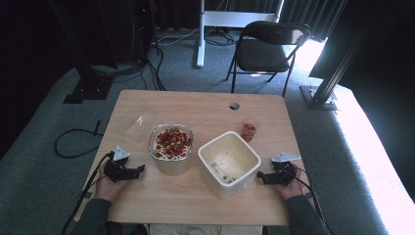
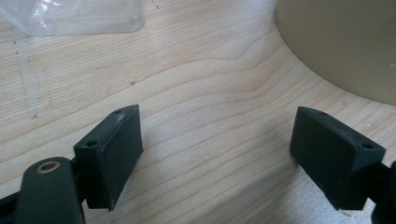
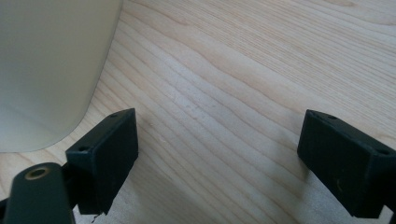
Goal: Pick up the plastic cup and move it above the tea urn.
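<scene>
resting on the light wooden table [image 1: 147,196], our left gripper [image 1: 139,170] sits just beside the beige square container of red and tan pieces [image 1: 171,147], jaws wide apart and empty; our right gripper [image 1: 261,177] lies near the white empty square tub [image 1: 229,164], likewise agape, gripping nothing.

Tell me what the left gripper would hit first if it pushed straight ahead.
Probably the container of red and tan pieces: the left gripper, jaws open and empty, points at its side. Its own view shows that wall off to one side, so it might only graze it.

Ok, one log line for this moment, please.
left tool: open, empty, beside snack tub | right tool: open, empty, beside white bin | lid: off
</scene>
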Demonstrator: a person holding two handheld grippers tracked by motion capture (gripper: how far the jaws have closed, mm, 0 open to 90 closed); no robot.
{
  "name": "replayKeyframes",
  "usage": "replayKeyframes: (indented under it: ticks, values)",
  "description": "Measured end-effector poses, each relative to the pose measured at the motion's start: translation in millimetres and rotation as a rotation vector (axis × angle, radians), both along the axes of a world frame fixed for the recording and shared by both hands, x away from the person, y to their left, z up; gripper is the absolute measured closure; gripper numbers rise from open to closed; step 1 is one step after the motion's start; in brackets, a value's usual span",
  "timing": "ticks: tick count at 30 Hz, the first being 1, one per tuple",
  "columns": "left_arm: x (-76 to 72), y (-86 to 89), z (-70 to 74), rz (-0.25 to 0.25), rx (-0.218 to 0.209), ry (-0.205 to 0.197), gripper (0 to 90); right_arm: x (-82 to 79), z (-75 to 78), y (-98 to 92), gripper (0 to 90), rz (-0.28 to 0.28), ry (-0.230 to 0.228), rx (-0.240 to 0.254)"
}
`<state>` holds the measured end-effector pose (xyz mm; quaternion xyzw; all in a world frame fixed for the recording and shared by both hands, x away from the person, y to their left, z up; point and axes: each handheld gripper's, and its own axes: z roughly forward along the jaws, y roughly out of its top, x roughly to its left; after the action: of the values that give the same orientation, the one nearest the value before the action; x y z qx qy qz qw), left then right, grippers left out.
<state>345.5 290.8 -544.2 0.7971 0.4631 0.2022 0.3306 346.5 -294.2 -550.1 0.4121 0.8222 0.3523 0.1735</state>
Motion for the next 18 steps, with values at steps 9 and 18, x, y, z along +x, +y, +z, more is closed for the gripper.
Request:
replayKeyframes:
  ticks: [9, 18]
  values:
    - [1.3, 1.0, 1.4, 0.023, -0.007, -0.010, 34.4, 0.1, 0.0, -0.2, 12.8, -0.006, -0.002, 0.002]
    - [1.4, 3.2, 7.0, 0.076, 0.001, -0.010, 40.9, 0.1, 0.0, -0.4, 13.1, -0.007, -0.002, 0.003]
